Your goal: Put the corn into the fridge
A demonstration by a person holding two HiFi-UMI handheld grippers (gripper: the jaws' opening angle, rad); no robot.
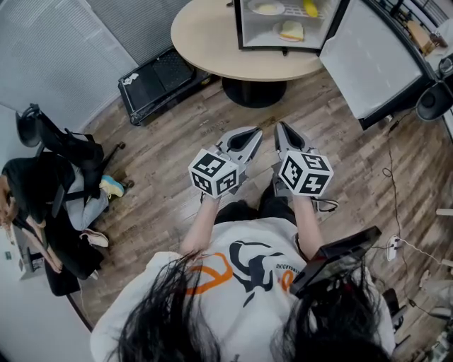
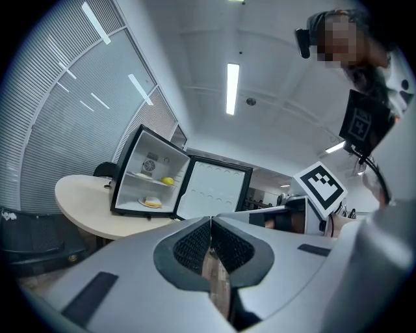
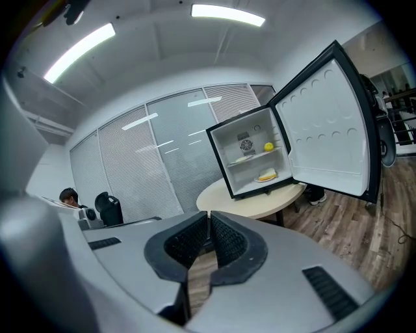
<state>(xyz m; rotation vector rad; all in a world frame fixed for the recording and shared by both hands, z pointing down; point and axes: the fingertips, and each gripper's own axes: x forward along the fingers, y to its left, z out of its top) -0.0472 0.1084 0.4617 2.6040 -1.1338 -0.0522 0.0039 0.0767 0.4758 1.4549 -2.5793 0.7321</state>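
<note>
A small fridge (image 1: 244, 32) stands on the round table (image 1: 205, 42) with its door (image 1: 368, 60) swung wide open. A small yellow item (image 1: 310, 8) lies on its upper shelf, and a pale yellow food piece on a plate (image 1: 291, 30) sits on the lower shelf; I cannot tell which is the corn. Both show again in the right gripper view, the yellow item (image 3: 268, 147) above the plate (image 3: 266, 175). My left gripper (image 1: 255, 132) and right gripper (image 1: 281, 127) are side by side close to the body, well short of the table. Both are shut with nothing between their jaws.
A black case (image 1: 159, 81) lies on the wood floor left of the table's pedestal (image 1: 253, 92). An office chair with dark clothing (image 1: 64, 155) stands at far left, shoes beside it. Cables (image 1: 393, 184) run along the floor at right. A seated person (image 3: 68, 195) is far off.
</note>
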